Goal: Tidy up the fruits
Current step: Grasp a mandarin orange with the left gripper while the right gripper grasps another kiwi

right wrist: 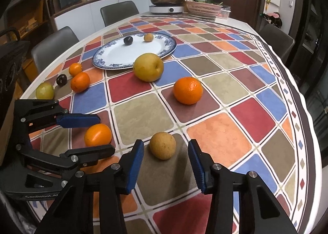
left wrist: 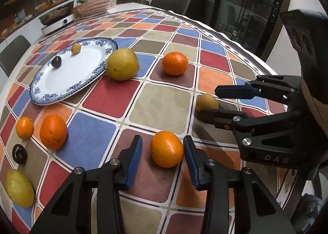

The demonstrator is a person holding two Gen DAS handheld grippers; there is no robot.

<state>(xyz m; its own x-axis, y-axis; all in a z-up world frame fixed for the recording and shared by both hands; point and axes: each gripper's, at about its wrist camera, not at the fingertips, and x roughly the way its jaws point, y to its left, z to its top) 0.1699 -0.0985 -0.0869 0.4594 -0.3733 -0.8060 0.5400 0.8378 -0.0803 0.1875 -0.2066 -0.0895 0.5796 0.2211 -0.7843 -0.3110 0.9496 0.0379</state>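
Right gripper [right wrist: 165, 153] straddles a brown fruit [right wrist: 162, 145] (jaws wide, not touching); left gripper [right wrist: 90, 134] beside it brackets an orange [right wrist: 98, 135].

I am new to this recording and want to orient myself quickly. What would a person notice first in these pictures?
First, both grippers stand open over the checkered tablecloth, each straddling one fruit: the left gripper around an orange, the right gripper around a small brownish-yellow fruit. Further back lies a blue-and-white plate that holds a dark plum and another small yellowish fruit, with a big yellow pear at its near rim.
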